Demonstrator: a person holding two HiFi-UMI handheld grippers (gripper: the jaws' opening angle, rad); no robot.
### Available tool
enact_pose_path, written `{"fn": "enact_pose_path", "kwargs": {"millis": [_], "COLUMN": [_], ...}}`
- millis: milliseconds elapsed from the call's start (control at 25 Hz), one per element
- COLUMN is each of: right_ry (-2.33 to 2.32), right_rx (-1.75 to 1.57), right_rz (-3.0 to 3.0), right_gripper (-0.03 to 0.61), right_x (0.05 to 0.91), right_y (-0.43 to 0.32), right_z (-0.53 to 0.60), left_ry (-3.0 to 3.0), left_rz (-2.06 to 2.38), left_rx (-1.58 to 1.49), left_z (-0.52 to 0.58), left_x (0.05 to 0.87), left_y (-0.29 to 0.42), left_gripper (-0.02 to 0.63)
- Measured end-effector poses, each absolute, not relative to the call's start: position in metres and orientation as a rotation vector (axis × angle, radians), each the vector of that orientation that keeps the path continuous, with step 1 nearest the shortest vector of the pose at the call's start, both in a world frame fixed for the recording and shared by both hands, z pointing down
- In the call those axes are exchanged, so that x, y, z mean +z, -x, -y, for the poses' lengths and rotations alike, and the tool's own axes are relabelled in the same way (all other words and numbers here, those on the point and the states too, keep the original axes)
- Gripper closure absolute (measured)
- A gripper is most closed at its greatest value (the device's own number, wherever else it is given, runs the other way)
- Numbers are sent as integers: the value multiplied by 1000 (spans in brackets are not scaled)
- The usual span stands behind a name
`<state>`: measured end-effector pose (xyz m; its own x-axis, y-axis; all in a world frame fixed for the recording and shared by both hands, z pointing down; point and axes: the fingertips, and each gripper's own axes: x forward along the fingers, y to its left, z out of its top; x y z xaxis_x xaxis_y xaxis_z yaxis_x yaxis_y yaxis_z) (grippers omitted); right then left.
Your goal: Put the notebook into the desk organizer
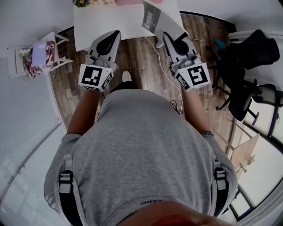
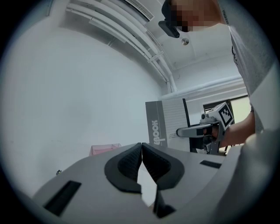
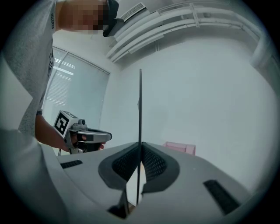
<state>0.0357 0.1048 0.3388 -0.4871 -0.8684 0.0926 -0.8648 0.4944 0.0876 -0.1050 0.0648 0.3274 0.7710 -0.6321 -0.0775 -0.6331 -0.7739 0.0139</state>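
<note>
My right gripper [image 1: 168, 36] is shut on the lower edge of the grey-and-white notebook [image 1: 155, 18] and holds it upright over the near edge of the white table [image 1: 101, 22]. In the right gripper view the notebook [image 3: 140, 105] shows edge-on as a thin dark line rising from between the pads of the right gripper [image 3: 140, 145]. The pink desk organizer [image 3: 180, 148] stands beyond, on the table. My left gripper [image 1: 115, 34] is off to the left, shut and empty. In the left gripper view, past the left gripper [image 2: 141, 145], stand the notebook [image 2: 168, 124] and the organizer [image 2: 105, 149].
A small white side table [image 1: 42, 55] with books stands at the left. Black office chairs [image 1: 247, 75] are at the right. A white cable [image 1: 166, 66] runs across the wooden floor. Flowers [image 1: 82, 3] sit at the table's far edge.
</note>
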Motion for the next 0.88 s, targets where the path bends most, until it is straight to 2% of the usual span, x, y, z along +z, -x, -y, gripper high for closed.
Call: {"fn": "enact_pose_path", "kwargs": {"millis": [360, 880], "right_ry": [-1551, -1535], "right_rx": [-46, -11], "right_rz": [2568, 2608], "right_gripper": [563, 563], "right_x": [339, 348], "right_y": [-14, -47], "right_z": [-64, -4], "left_ry": [2977, 2963], "left_rz": [-1006, -1041], "left_rx": [121, 80], "left_z": [-18, 36], "left_x": [335, 341], "left_y": [123, 95], "left_gripper": [594, 594]}}
